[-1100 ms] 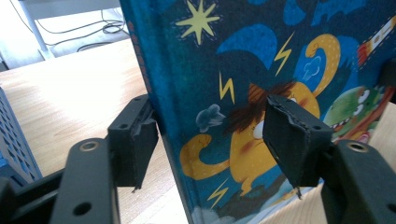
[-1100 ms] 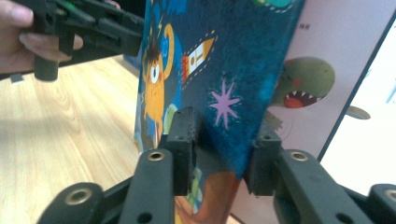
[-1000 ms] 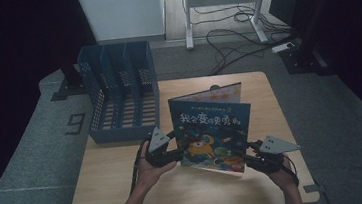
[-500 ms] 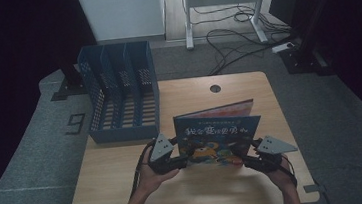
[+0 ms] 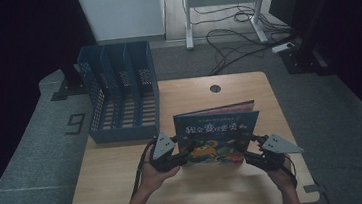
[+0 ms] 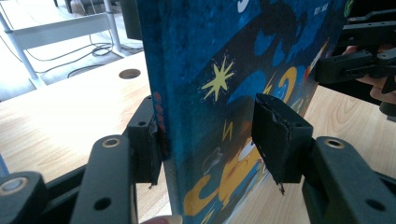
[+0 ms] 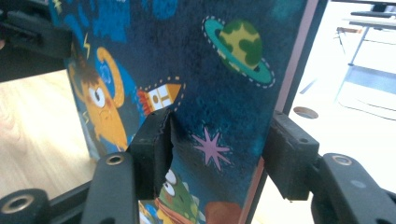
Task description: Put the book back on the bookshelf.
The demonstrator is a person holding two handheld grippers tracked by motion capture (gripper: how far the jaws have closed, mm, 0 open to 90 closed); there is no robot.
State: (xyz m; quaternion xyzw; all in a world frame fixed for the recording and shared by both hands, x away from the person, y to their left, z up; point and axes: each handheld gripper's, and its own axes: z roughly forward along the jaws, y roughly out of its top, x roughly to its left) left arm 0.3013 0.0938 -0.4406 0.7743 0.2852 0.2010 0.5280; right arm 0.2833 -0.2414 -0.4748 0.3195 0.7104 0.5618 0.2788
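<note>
A dark blue picture book (image 5: 217, 133) with an orange cartoon figure stands on its lower edge on the wooden table (image 5: 122, 193), leaning back. My left gripper (image 5: 182, 157) is at its lower left corner. Seen from the left gripper view, the jaws (image 6: 205, 135) have just been closing, with one pad on the spine and the other on the front cover of the book (image 6: 210, 56). My right gripper (image 5: 252, 155) is at the lower right corner. Its jaws (image 7: 217, 144) have just been opening and straddle the book's edge (image 7: 210, 70) loosely.
A blue slotted file rack (image 5: 117, 88) stands at the table's back left. A round cable hole (image 5: 215, 88) lies behind the book. Cables and a metal stand's legs (image 5: 219, 3) are on the floor beyond the table. Bare wood lies in front of the book.
The book has tipped back from nearly upright to a low lean. Both hands have stayed at its lower corners.
</note>
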